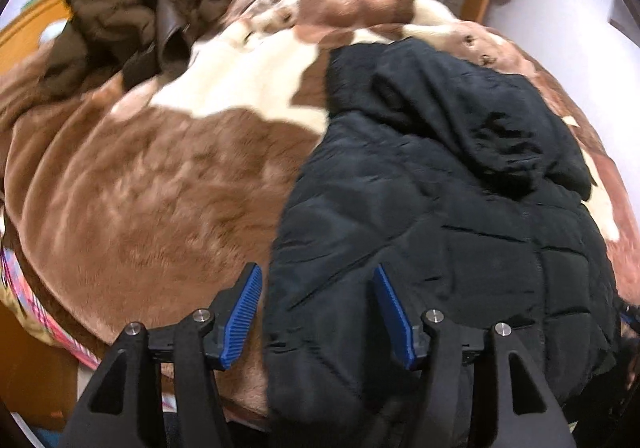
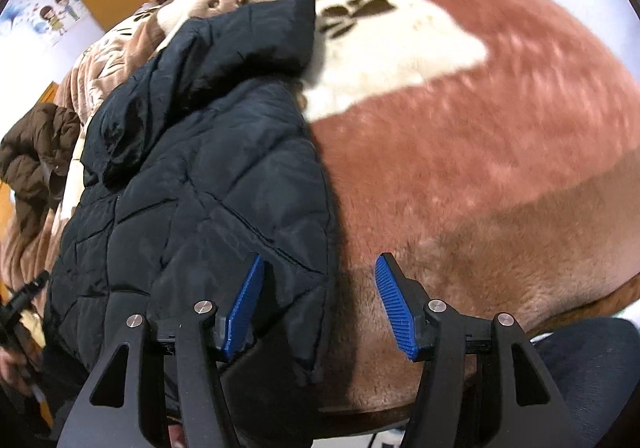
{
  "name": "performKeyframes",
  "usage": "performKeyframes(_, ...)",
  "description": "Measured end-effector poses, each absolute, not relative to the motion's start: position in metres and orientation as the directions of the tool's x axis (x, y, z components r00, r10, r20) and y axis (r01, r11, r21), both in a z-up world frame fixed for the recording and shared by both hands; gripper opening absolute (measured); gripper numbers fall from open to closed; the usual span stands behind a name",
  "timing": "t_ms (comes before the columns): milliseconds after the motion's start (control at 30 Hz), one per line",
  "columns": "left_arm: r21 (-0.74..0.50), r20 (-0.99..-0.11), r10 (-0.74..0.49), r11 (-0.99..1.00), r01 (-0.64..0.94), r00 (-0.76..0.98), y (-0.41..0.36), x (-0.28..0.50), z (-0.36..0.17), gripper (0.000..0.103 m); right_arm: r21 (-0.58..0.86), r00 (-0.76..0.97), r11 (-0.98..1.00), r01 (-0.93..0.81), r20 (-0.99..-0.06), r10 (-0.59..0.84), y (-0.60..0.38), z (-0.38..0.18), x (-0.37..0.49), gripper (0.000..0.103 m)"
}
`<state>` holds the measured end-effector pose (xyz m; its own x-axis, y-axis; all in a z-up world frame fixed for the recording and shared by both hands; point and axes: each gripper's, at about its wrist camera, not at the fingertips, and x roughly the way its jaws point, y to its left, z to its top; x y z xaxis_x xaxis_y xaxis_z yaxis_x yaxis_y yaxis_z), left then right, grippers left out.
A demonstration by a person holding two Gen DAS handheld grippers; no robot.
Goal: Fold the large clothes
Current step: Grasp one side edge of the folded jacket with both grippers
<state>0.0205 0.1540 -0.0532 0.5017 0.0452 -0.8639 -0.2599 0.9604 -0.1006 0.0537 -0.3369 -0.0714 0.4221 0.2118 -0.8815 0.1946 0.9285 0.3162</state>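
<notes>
The black coat (image 1: 440, 208) lay flat on the blanket (image 1: 140, 188) (brown and white). Left gripper (image 1: 318, 316) and right gripper (image 2: 320, 304) hovered over its hem, jaws apart, clamping nothing.

The big puffy coat (image 1: 440, 208) is showing black all over, with stitched lines making squares and diamonds on it. The fuzzy blanket (image 1: 140, 188) under it is showing brown and pink-brown patches with big white patches, and dark paw prints (image 2: 352, 14) are sitting on the white part at the far side. Another puffy coat (image 1: 120, 16) at the far left is looking dark brown. Both grippers are showing black arms with bright blue ridged pads (image 2: 244, 308).
</notes>
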Motion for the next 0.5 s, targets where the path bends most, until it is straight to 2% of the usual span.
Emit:
performKeyframes(267, -0.170, -0.881, -0.006, 0.938, -0.303, 0.474, 0.159, 0.010, -0.076, 0.065, 0.396, 0.387, 0.899, 0.185, -0.870, 0.304, -0.327, -0.081, 0.050, 0.059)
performKeyframes(400, -0.214, -0.885, -0.055, 0.930, -0.298, 0.463, 0.157, 0.007, -0.082, 0.070, 0.462, 0.338, 0.869, 0.179, -0.858, 0.387, -0.315, -0.092, 0.045, 0.059)
performKeyframes(500, -0.235, -0.893, -0.098, 0.934, -0.270, 0.439, 0.150, 0.009, -0.091, 0.076, 0.455, 0.311, 0.874, 0.170, -0.867, 0.390, -0.307, -0.097, 0.046, 0.059)
